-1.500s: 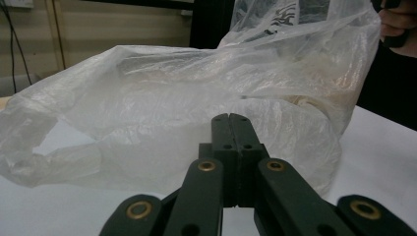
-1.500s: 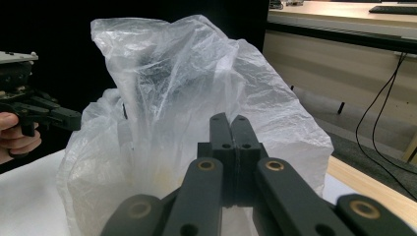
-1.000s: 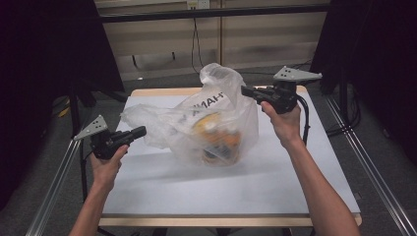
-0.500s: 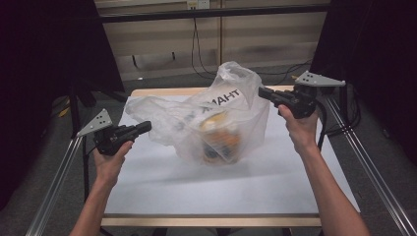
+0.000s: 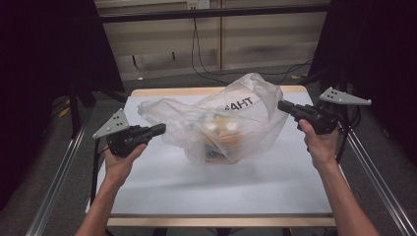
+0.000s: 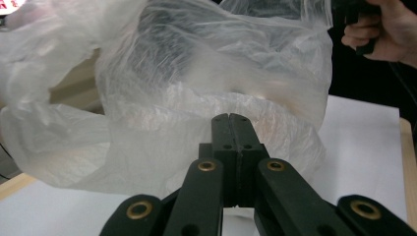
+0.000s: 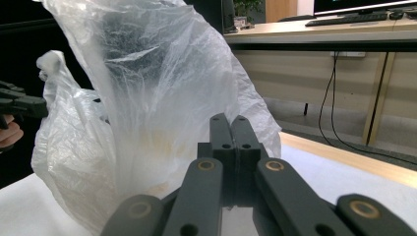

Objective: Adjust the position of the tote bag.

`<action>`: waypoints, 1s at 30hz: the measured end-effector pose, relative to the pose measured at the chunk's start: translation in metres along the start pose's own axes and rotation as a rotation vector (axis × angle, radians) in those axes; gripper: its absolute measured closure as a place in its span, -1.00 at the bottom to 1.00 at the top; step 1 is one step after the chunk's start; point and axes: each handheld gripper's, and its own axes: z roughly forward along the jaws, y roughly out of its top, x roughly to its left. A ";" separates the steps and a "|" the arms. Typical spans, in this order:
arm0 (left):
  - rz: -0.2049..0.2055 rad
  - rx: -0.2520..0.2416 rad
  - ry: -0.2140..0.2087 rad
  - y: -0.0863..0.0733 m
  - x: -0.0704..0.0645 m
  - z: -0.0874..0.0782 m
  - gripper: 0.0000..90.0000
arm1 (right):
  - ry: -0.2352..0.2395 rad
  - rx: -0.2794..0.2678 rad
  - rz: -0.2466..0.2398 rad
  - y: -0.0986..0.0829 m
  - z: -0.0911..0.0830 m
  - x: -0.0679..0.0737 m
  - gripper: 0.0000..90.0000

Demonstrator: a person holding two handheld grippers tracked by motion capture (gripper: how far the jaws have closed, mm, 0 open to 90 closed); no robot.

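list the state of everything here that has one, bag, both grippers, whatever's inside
plastic bag: standing puffed up on the table, crumpled, held by neither gripper
contents of the bag: inside at the bottom, orange and white, too blurred to identify
left gripper: jaws shut, empty, close to the bag's side
right gripper: jaws shut, empty, beside the bag
table: covered with a white sheet

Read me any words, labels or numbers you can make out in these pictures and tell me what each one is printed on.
"AHT": dark capital letters on a white patch of the clear crumpled plastic bag, seen from the high view; the print seems to run on to the left, where folds hide it.
The orange and white things inside the bag: any print on them is too blurred to read.
Left gripper view, top left corner: a red and white scrap, cut off, unreadable.
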 end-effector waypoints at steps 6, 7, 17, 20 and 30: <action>0.001 0.035 -0.017 -0.008 -0.002 0.003 1.00 | -0.011 0.011 0.017 -0.014 -0.005 -0.005 1.00; 0.010 0.046 -0.015 -0.010 -0.001 0.003 1.00 | -0.010 0.014 0.017 -0.016 -0.006 -0.006 1.00; -0.019 0.112 -0.032 -0.028 0.006 0.012 1.00 | -0.018 0.058 0.033 -0.033 0.005 -0.010 1.00; -0.030 0.148 -0.040 -0.036 0.008 0.019 1.00 | -0.017 0.079 0.031 -0.039 0.012 -0.011 1.00; -0.006 0.241 -0.101 -0.050 0.004 0.031 1.00 | -0.048 0.168 0.030 -0.062 0.015 -0.017 1.00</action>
